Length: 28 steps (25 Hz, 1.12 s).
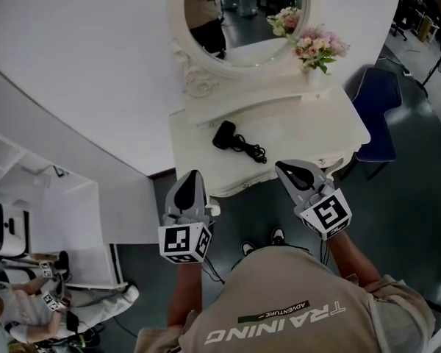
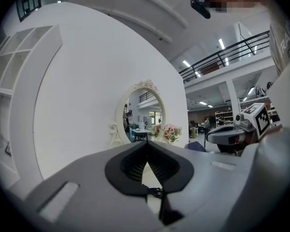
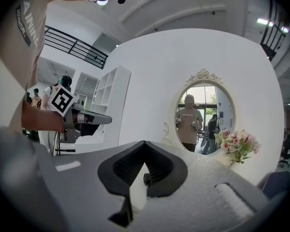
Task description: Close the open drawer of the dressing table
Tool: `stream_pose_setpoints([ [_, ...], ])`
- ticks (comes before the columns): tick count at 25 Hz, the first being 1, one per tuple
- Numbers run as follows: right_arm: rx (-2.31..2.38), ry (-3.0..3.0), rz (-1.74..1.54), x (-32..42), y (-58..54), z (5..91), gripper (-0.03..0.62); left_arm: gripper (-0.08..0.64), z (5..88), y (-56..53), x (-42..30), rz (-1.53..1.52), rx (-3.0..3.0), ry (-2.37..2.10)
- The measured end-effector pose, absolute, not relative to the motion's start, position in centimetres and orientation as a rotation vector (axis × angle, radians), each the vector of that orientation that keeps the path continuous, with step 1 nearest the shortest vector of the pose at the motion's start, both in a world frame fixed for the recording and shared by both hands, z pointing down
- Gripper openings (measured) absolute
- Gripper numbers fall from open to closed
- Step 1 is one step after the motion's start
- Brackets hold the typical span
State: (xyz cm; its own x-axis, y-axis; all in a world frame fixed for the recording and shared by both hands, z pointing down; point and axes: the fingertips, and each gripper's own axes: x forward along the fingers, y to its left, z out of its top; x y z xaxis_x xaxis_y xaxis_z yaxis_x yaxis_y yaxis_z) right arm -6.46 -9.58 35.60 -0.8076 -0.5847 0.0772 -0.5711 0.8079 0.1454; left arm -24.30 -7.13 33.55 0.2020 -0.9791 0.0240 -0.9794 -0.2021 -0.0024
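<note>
A person stood at the white dressing table [image 1: 294, 127] with the left gripper [image 1: 191, 175] and the right gripper [image 1: 285, 168] held just short of the table's front edge. Each had its jaws pressed together at the tips and nothing between them. The drawer belongs in that front face, below the edge and between the two tools. The steep head view showed almost none of that face, and no drawer could be made out standing proud of it. It was therefore impossible to tell whether the closing push had been made. Neither gripper was clearly touching the table, so on this evidence the work looked either finished or not begun. On the tabletop lay a black hair dryer [image 1: 225, 134] with its cord coiled beside it. At the back of the table rose an oval mirror [image 1: 242, 20], and pink flowers [image 1: 317, 48] stood at its right rear corner. A curved white wall [image 1: 81, 57] ran behind the table, white shelving [image 1: 29, 175] stood off to its left, a blue chair [image 1: 375, 116] sat to its right, and a dark floor [image 1: 397, 219] lay beneath.
</note>
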Motion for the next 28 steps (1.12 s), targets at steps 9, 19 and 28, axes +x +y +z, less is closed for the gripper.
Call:
stream_pose_setpoints([
  [9,0.924,-2.877,-0.151,-6.4,-9.4,36.1,0.002,0.018,34.2,-7.3,-23.9,0.003,2.416,-1.934],
  [19,0.959,-2.897,-0.134,-6.1,-9.8,36.3,0.002,0.018,35.0,-7.9,-23.5,-0.007,2.406,-1.912],
  [28,0.923,-2.891,-0.095,-6.7,-9.9,37.8,0.002,0.018,36.5,-7.6,-22.3,0.039,2.407,-1.885],
])
